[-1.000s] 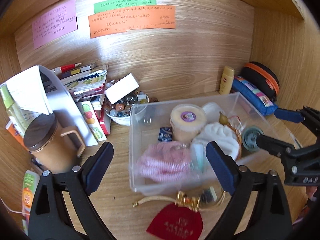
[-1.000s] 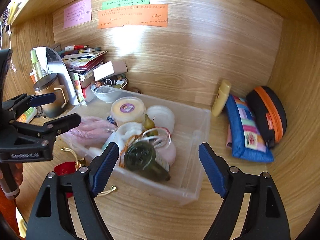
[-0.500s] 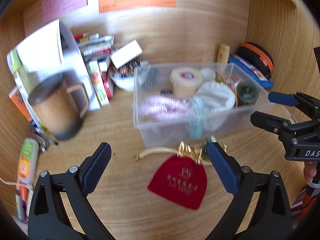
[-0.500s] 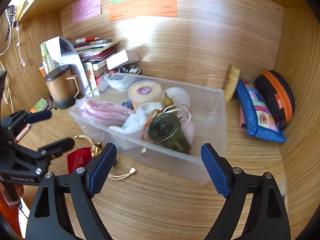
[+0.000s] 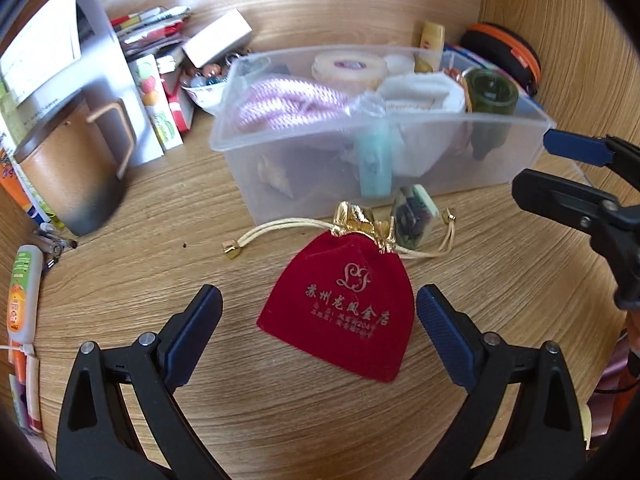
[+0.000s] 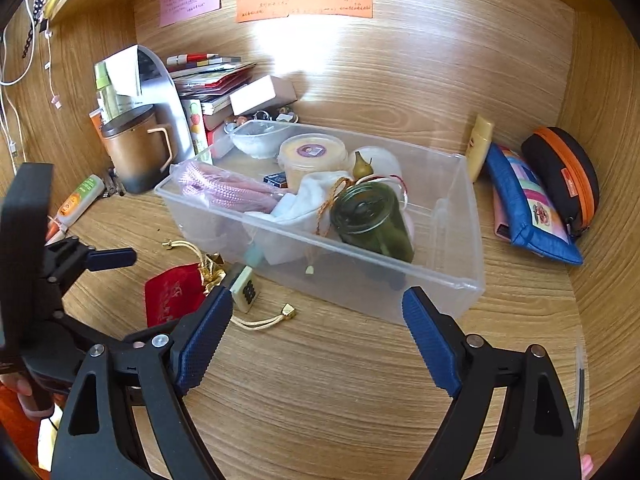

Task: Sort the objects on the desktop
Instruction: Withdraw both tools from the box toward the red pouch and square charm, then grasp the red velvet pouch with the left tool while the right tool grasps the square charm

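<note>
Left gripper [image 5: 318, 320] points steeply downward, jaws spread wide and empty. Right gripper [image 6: 316, 336] tilts downward, also wide apart, empty.

Left gripper [image 5: 318, 322] dropped toward red pouch [image 5: 340, 308], now low-centre between open jaws; clear bin [image 5: 400, 140] slid to upper frame.

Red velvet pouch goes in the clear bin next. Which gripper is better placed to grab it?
Left. The left gripper is open with the red pouch framed between its fingers; the right gripper faces the clear bin.
</note>
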Demonstrator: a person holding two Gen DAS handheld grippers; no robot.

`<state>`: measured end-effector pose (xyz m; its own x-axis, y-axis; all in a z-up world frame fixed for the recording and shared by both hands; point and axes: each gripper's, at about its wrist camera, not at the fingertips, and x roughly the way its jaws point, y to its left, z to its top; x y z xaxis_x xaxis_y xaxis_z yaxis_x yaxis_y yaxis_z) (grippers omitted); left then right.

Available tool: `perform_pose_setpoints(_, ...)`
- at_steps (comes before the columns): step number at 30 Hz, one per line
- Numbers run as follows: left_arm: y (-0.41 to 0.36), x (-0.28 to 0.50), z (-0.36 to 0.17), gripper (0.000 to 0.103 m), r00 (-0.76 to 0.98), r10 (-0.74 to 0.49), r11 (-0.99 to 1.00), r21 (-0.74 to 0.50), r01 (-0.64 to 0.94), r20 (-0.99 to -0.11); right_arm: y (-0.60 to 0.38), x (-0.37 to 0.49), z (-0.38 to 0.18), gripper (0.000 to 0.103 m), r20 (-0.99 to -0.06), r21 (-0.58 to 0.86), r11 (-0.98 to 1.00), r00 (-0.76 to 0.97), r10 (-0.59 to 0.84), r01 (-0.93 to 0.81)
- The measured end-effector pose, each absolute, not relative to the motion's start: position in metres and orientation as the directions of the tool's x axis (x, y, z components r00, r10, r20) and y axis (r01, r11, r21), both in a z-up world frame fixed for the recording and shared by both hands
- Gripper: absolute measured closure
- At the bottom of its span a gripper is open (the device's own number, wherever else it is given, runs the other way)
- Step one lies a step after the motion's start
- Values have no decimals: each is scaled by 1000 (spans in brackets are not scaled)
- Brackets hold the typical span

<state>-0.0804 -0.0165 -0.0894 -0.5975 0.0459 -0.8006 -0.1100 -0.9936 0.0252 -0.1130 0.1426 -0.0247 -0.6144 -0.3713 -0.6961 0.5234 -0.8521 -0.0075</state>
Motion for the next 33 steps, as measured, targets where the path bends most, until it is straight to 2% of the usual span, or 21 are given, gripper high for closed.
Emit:
perform_pose_setpoints(6,-12,-88,-97,4,-575,45,-989,46,-143,-817,138,-114,-36,18,-724,9,-856,-588,-362,516)
perform_pose_setpoints(13,-20,-94,-101,4,-574,96,-987,-6,-158,-813,128,-112,-41,19,-735,20,-848,-568,-372,530)
perform_pose_setpoints(14,-22,-94,-100,6,-576,101,-987,-10,-159,-811,124,-112,-43,20,-737,15,-844,-564,-371,536)
perform_pose_setpoints(15,-25,-92,-97,20,-586,111,-987,-19,-160,-802,122,-112,-44,20,-739,11,-843,-563,-369,538)
perform_pose_setpoints(16,-27,-91,-96,27,-595,110,-987,-16,-161,-796,120,-112,-45,20,-742,9,-840,-559,-369,542)
perform_pose_setpoints(19,-33,-89,-95,31,-595,113,-986,-15,-168,-795,112,-115,-51,20,-754,12,-835,-543,-369,550)
perform_pose_setpoints(24,-45,-84,-94,41,-602,127,-986,-33,-166,-788,97,-117,-60,33,-775,14,-817,-510,-373,577)
perform_pose_setpoints(26,-51,-83,-93,43,-604,147,-985,-59,-163,-783,90,-118,-64,42,-786,11,-807,-494,-372,590)
perform_pose_setpoints(28,-57,-83,-92,44,-605,176,-982,-98,-159,-776,84,-119,-68,47,-794,13,-798,-479,-374,602)
perform_pose_setpoints(33,-65,-85,-91,44,-608,223,-975,-165,-150,-762,76,-128,-76,54,-810,14,-799,-462,-362,602)
